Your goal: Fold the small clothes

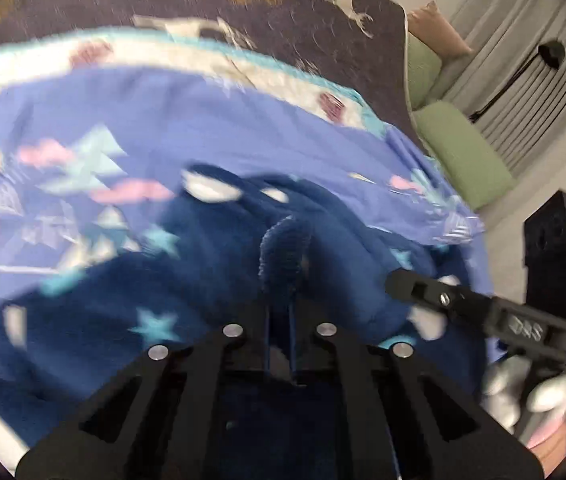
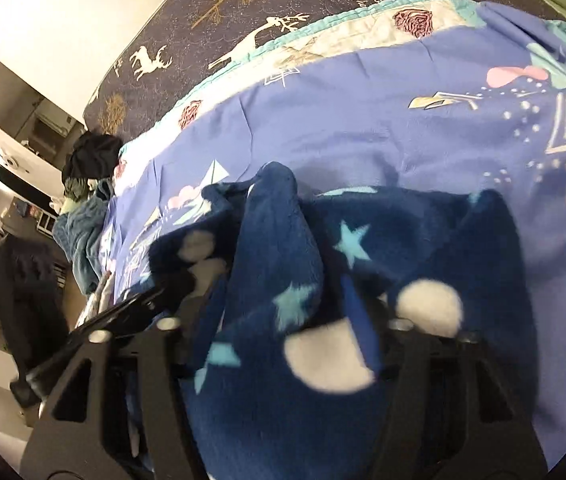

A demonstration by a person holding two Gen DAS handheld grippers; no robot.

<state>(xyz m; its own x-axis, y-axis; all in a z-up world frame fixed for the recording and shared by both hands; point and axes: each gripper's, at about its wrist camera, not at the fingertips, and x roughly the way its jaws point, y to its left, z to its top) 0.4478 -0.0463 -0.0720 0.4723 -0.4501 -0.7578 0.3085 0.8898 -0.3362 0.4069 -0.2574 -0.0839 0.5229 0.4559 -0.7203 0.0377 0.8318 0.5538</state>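
A navy fleece garment [image 1: 211, 280] with pale stars and white dots lies bunched on a light blue patterned blanket [image 1: 243, 120]. My left gripper [image 1: 281, 304] is shut on a ridge of this fleece, which stands up as a fuzzy fold just past the fingers. In the right wrist view the same garment [image 2: 283, 360] is draped over my right gripper [image 2: 283, 268] and hides its fingertips; a fold is pinched up between them. The right gripper [image 1: 411, 286] also shows at the right of the left wrist view, held by a white-gloved hand [image 1: 523, 392]. The left wrist picture is blurred.
The blanket covers a dark bedspread [image 2: 203, 20] printed with deer and trees. Green pillows [image 1: 467, 152] lie at the bed's far right by a grey curtain [image 1: 523, 80]. A pile of dark and teal clothes [image 2: 87, 168] sits at the bed's left edge.
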